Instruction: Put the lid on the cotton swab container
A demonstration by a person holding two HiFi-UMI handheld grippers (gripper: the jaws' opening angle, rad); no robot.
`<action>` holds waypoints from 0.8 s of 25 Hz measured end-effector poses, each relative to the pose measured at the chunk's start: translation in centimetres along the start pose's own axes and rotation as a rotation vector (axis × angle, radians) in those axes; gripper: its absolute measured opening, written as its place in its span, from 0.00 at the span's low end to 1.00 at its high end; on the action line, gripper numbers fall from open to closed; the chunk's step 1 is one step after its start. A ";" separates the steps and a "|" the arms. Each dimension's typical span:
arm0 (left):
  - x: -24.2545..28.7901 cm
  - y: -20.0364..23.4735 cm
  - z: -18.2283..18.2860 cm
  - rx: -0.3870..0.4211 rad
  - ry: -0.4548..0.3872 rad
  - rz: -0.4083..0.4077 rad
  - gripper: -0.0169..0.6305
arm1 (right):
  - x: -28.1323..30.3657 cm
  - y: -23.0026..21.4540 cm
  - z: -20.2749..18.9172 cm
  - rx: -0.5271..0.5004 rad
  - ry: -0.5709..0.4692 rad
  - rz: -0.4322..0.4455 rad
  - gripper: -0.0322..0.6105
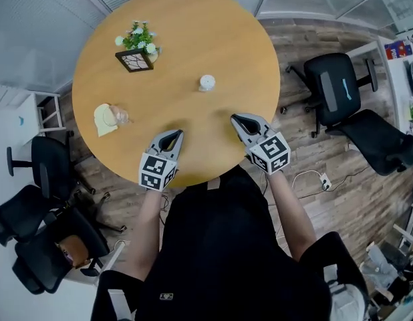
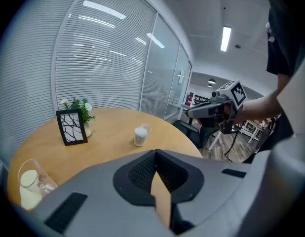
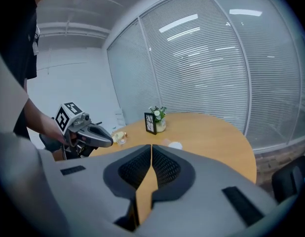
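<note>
Left gripper (image 1: pixel 177 135) and right gripper (image 1: pixel 236 119) both have their fingers pressed together on nothing, over the near edge of the round wooden counter (image 1: pixel 226 39). The small white cotton swab container (image 1: pixel 206 82) stands mid-counter, well ahead of both. There's a clear bit (image 2: pixel 145 128) right by it, too blurry to tell what it is.

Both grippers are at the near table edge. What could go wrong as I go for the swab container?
The left gripper and right gripper are both shut. Reaching in like that could knock the small cotton swab container over.
The clear piece beside it may be the lid, but it is hard to make out, so a grasp could miss.
</note>
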State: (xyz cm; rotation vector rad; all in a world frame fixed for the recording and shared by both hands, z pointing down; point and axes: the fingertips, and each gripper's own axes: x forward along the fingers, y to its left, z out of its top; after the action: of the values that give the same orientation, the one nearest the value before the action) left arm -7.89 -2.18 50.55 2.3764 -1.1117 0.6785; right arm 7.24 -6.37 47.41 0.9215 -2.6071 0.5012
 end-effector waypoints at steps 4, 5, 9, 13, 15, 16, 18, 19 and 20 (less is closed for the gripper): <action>1.3 0.3 0.4 -0.029 0.004 0.036 0.04 | 1.2 -1.9 -0.1 -0.012 0.011 0.028 0.06; 1.7 0.3 0.6 -0.032 0.005 0.046 0.04 | 1.5 -2.4 -0.1 -0.014 0.015 0.039 0.06; 2.8 0.1 1.0 -0.043 0.016 0.080 0.04 | 2.5 -3.3 -0.3 -0.030 0.033 0.095 0.06; 4.1 -0.1 0.8 -0.055 0.031 0.104 0.04 | 3.3 -4.4 -1.0 -0.049 0.057 0.144 0.06; 4.6 -0.4 0.6 -0.065 0.034 0.112 0.04 | 3.7 -4.6 -1.5 -0.055 0.069 0.167 0.06; 4.7 -0.6 0.6 -0.073 0.032 0.117 0.04 | 3.8 -4.7 -1.8 -0.056 0.074 0.178 0.06; 5.0 -0.9 0.5 -0.086 0.027 0.126 0.04 | 4.0 -4.9 -2.3 -0.060 0.083 0.196 0.06; 5.1 -1.0 0.5 -0.088 0.026 0.128 0.04 | 4.1 -5.0 -2.4 -0.063 0.085 0.201 0.06; 5.2 -1.1 0.4 -0.087 0.026 0.128 0.04 | 4.3 -5.1 -2.5 -0.066 0.086 0.205 0.06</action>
State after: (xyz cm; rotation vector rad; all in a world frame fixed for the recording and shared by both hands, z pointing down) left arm -4.04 -4.78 53.09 2.2330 -1.2646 0.6875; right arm 7.90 -11.28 52.50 0.6019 -2.6354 0.4917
